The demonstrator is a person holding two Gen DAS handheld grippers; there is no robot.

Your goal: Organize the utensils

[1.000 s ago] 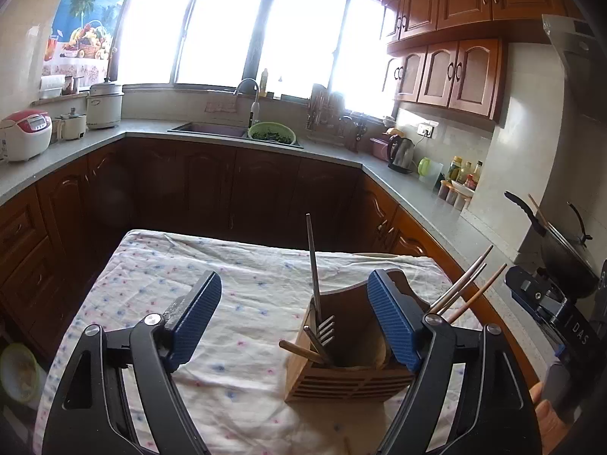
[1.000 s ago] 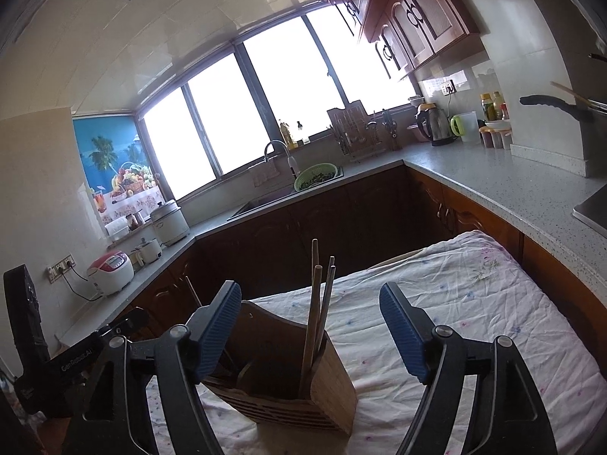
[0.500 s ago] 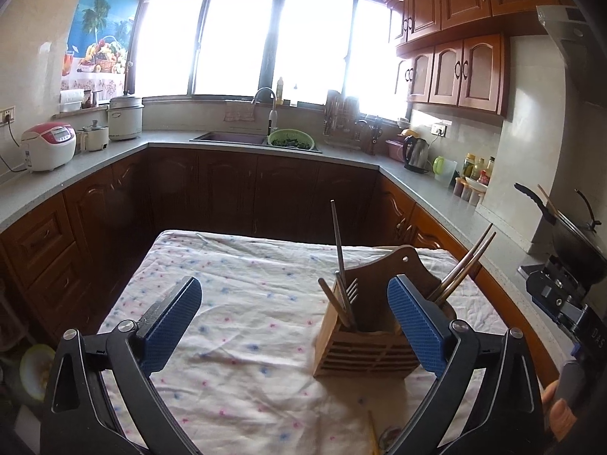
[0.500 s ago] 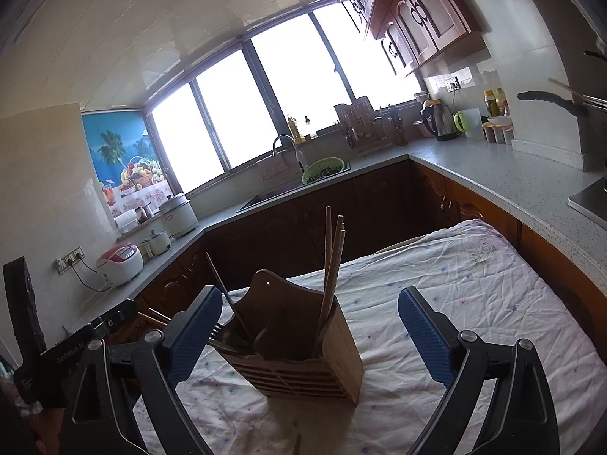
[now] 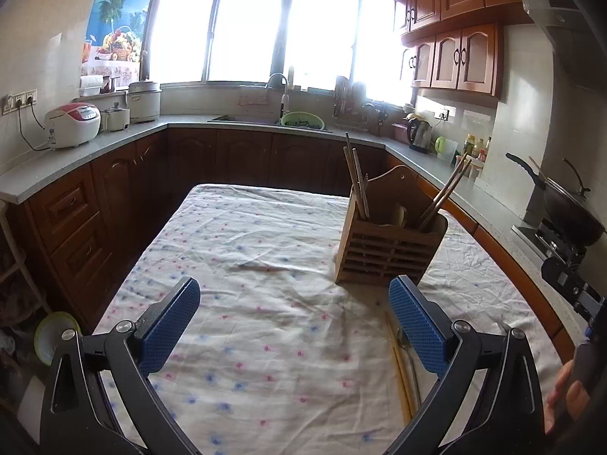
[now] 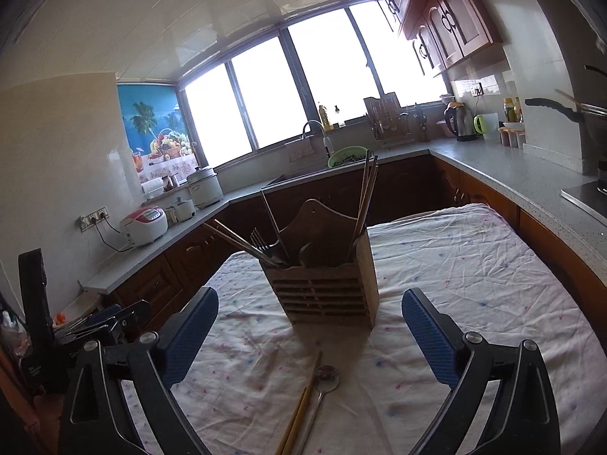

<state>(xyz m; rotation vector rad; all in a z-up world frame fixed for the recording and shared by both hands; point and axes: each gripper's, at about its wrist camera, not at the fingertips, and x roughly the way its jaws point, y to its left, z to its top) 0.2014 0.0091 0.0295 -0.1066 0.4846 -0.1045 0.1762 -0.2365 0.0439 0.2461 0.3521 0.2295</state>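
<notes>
Two grippers are held over a desk (image 5: 265, 341) covered by a white cloth dotted with pink and blue. The left gripper (image 5: 294, 326) is seen with its jaws spread wide and nothing between them; the right gripper (image 6: 309, 335) is likewise wide open and empty. A slatted wooden utensil holder (image 6: 326, 288) stands upright on the cloth ahead of both. Chopsticks (image 6: 366, 197) are lodged upright in its right-hand compartment, as seen from the right wrist, while a fork (image 6: 261, 240) and more sticks lean out of the left-hand one. Nearer the cameras, a pair of loose chopsticks (image 6: 299, 409) and a metal spoon (image 6: 326, 379) are laid side by side on the cloth, just in front of the holder and apart from it. In the left wrist view these are partly hidden behind the right finger (image 5: 417, 330). A green bowl (image 5: 302, 119) is set by the sink on the far worktop.
</notes>
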